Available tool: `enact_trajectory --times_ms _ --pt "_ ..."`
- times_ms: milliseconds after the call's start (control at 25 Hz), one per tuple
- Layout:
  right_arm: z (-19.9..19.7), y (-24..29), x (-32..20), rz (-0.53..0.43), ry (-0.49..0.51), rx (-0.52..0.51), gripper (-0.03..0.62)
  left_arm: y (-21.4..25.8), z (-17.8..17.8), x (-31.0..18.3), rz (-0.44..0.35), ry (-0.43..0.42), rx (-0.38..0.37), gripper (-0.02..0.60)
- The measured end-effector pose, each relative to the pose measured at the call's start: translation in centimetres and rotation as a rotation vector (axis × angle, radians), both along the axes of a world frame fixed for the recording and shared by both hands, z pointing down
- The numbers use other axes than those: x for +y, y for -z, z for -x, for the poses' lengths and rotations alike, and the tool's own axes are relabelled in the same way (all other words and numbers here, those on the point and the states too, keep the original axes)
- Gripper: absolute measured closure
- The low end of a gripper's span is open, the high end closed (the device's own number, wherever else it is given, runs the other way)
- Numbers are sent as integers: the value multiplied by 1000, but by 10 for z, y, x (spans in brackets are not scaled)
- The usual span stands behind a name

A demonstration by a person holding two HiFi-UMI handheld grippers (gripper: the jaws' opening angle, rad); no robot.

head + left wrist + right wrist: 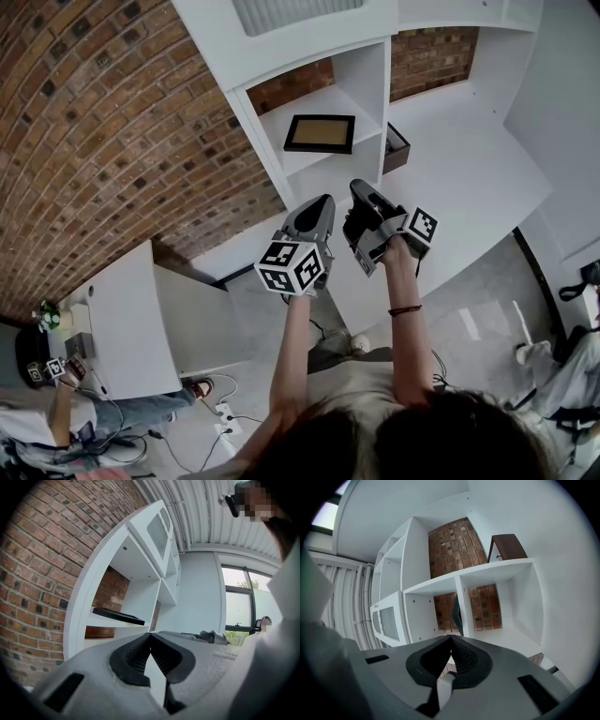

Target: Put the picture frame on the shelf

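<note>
Picture frame [320, 133] is lying flat on the white shelf [323, 101], at 12 o'clock from both tools. Left tool [322, 202] and right tool [362, 187] are hovering clear of it, jaws pressed together, gripping nothing.

Both arms held out forward, side by side, elbows slightly bent. Left forearm [292, 352] and right forearm [409, 352] bare. Left gripper [322, 202] and right gripper [362, 190] near each other, noses pointing away from the body, the right a little further out. Left jaws closed, pad tips meeting, nothing between. Right jaws likewise (tips together, empty). Left marker cube [292, 267] faces up at the head camera; right marker cube [422, 225] tilts outward. Thin dark band [405, 309] on right wrist.
</note>
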State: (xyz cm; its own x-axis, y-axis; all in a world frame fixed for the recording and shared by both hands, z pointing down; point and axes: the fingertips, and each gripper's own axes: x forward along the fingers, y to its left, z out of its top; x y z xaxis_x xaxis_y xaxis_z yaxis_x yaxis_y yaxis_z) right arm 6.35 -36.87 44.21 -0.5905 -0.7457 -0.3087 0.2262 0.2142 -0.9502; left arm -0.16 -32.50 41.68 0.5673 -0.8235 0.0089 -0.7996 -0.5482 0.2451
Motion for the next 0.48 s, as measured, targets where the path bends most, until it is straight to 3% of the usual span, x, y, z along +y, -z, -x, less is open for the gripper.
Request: enact_trajectory --times_ms 480 --pt "6 4 1 -11 15 -24 585 2 5 -1 2 10 6 571"
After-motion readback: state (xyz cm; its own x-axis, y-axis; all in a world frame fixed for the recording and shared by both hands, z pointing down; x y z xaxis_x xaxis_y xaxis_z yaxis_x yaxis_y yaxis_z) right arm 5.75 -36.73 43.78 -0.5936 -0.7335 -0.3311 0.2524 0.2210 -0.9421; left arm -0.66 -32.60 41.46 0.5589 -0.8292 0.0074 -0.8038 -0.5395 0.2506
